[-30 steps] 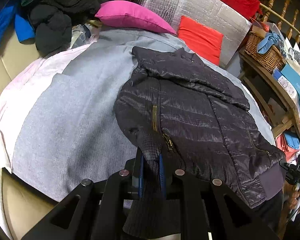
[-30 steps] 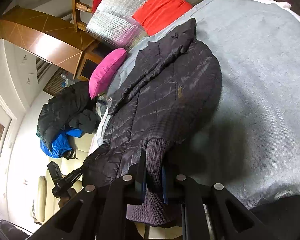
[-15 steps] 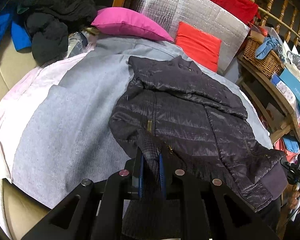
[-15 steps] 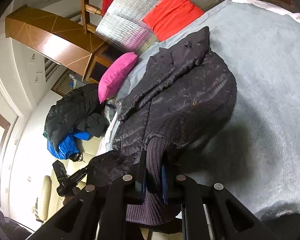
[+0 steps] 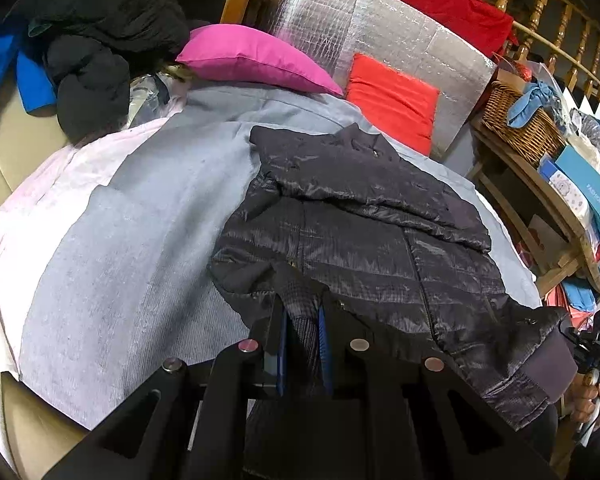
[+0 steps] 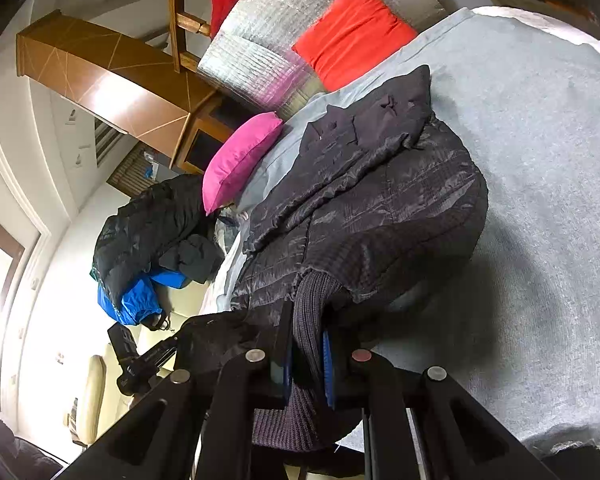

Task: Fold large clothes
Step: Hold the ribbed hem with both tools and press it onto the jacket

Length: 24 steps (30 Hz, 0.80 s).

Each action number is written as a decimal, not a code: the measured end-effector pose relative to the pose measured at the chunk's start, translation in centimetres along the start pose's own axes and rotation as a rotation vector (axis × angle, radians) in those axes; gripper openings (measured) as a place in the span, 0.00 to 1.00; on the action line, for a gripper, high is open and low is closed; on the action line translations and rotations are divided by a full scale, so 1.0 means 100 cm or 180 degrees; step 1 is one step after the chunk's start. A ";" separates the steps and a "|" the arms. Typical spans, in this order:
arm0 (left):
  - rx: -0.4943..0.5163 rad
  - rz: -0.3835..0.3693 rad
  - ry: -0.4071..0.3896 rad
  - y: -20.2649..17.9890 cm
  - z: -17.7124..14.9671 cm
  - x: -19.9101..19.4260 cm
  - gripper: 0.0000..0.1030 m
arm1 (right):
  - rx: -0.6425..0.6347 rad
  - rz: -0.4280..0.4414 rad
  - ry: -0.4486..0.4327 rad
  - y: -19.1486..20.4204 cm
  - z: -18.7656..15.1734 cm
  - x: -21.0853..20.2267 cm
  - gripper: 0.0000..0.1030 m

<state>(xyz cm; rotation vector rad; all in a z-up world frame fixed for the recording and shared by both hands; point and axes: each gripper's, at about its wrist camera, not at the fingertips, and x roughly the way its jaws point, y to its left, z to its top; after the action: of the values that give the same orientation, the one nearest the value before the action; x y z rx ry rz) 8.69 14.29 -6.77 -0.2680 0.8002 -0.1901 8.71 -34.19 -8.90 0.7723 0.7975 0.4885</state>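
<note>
A dark quilted puffer jacket [image 5: 364,236] lies on a grey cloth [image 5: 112,264], collar toward the far cushions, a sleeve folded across its chest. My left gripper [image 5: 303,320] is shut on the jacket's near hem corner, fabric pinched between the blue pads. In the right wrist view the same jacket [image 6: 372,200] appears, and my right gripper [image 6: 306,344] is shut on its ribbed knit hem band [image 6: 312,304], which is lifted off the cloth. The other gripper and the person's hand [image 5: 588,396] show at the left wrist view's right edge.
A pink cushion [image 5: 252,60], a red cushion [image 5: 392,100] and a silver quilted panel [image 5: 380,32] stand behind the jacket. A pile of black and blue clothes [image 5: 88,52] sits far left. A wicker basket [image 5: 516,120] and boxes crowd a wooden shelf at right.
Both grippers keep their hold on the hem. The jacket's lower part has been drawn toward the collar, so the jacket looks shorter and the hem edge is raised.
</note>
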 end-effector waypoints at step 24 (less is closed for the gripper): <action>-0.0032 0.0016 0.0002 0.002 -0.001 -0.002 0.14 | 0.0040 0.0035 -0.0091 -0.002 0.003 -0.006 0.10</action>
<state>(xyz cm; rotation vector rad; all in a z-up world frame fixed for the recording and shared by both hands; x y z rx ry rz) 8.47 14.49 -6.74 -0.2754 0.8024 -0.1815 8.60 -34.82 -8.70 0.7940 0.7708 0.4816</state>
